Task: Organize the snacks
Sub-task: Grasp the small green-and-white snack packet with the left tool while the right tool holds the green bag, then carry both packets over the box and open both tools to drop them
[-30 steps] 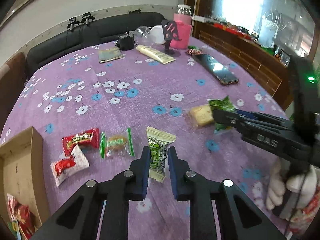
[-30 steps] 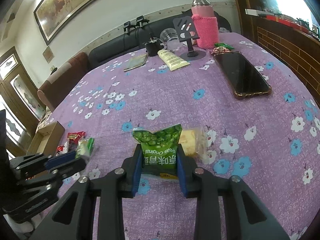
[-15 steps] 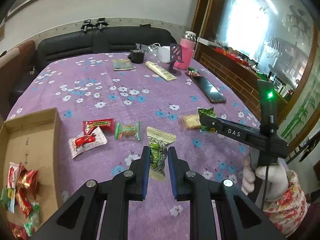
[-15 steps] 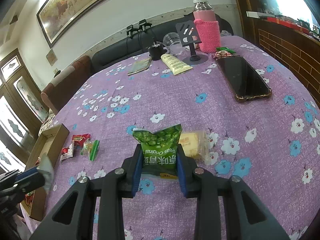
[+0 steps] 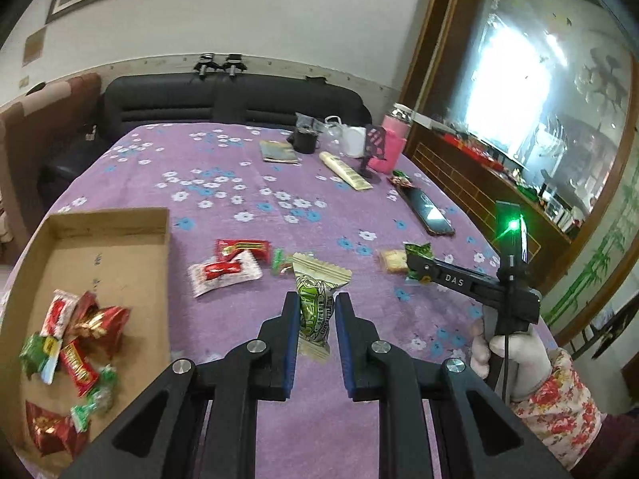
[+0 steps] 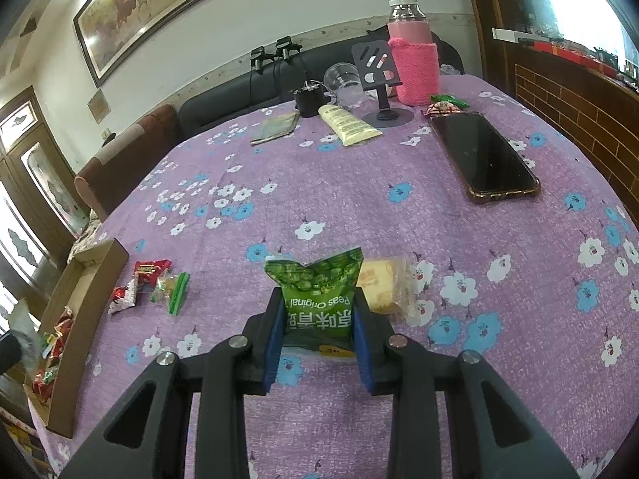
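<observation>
While the left gripper clamps a pale green snack packet above the purple tablecloth, beside the cardboard box, the right gripper is closed on a green pea packet, just beside a yellow wrapped cracker.

A table with a purple flower cloth.
A box, snacks and a phone lie on it.
</observation>
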